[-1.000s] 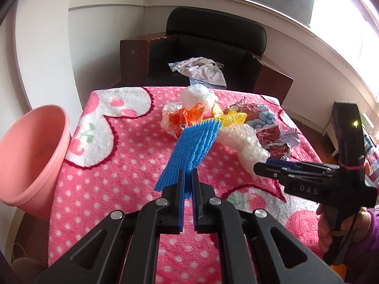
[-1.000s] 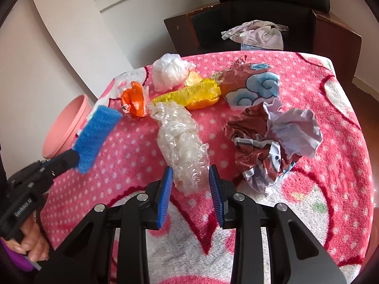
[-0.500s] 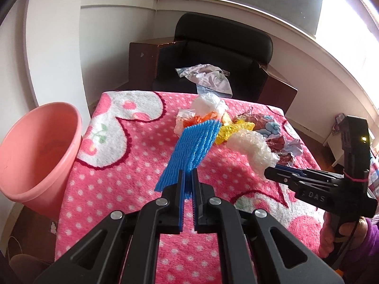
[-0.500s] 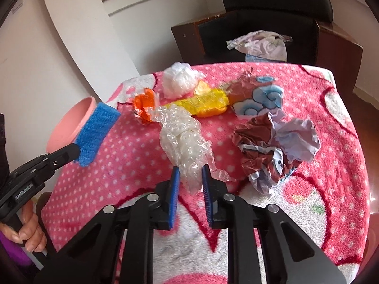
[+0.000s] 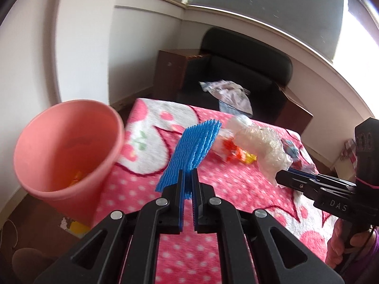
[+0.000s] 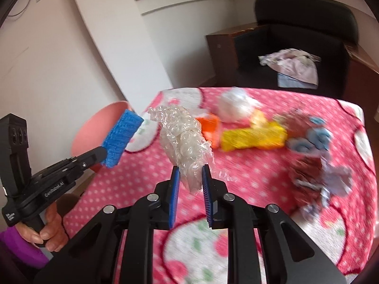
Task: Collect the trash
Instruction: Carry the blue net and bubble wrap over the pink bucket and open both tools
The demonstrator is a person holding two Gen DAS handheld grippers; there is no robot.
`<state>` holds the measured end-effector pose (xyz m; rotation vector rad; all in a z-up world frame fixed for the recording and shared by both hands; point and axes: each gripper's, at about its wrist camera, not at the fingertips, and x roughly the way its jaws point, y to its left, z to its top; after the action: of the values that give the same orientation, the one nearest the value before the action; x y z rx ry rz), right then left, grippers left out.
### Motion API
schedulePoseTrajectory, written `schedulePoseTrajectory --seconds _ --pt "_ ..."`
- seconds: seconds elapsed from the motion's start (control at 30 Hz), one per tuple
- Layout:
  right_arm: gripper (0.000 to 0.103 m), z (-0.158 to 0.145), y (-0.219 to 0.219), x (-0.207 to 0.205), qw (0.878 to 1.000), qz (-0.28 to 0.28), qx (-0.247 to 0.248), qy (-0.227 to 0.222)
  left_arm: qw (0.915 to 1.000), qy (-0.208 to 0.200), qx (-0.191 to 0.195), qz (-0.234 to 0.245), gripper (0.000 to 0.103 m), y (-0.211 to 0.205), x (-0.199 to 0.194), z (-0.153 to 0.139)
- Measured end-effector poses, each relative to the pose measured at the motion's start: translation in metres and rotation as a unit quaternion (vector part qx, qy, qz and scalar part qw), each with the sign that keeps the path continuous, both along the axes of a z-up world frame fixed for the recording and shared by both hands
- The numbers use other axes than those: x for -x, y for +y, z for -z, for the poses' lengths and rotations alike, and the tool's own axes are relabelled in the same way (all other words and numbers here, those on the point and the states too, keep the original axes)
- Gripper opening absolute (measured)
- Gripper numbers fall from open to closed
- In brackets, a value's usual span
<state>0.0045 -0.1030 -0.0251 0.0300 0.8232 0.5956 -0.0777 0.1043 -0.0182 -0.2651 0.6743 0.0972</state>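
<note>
Foam net [image 5: 193, 150]: bright blue, ribbed mesh; crumpled plastic wrap [image 6: 186, 139]: clear, whitish; bin [image 5: 64, 149]: salmon pink; tabletop cover [image 6: 279, 170]: hot pink with white polka dots, white hearts outlined in dark red, small green sprigs. Wrappers: one yellow [image 6: 254, 137], one orange [image 6: 210, 127], one brown with pale blue clouds [image 6: 308, 139]; white bag [image 6: 234, 105]; armchair [image 5: 239, 71]: black, brown sides; both jaws black with blue pads.
</note>
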Motion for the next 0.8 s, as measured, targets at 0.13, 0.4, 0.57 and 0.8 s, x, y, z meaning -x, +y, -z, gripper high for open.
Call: schedulePoseTrajectory --seconds 0.13,0.4,0.57,0.8 --pt "0.020 -0.005 0.034 -0.005 1.000 -0.029 -0.004 0.002 0.9994 -0.015 -0.002 -0.032 0.004 0.023 0.011 -0.007" --pt "0.020 -0.017 0.110 -0.012 0.996 -0.089 0.002 0.002 0.9935 -0.040 -0.015 -0.106 0.004 0.077 0.033 -0.018" --pt "0.020 -0.016 0.149 -0.021 0.994 -0.110 0.004 0.018 0.9894 -0.039 0.001 -0.140 0.004 0.108 0.042 -0.012" --pt "0.020 -0.004 0.200 -0.030 0.990 -0.130 -0.002 0.050 0.9860 -0.030 0.015 -0.163 0.004 0.139 0.048 -0.001"
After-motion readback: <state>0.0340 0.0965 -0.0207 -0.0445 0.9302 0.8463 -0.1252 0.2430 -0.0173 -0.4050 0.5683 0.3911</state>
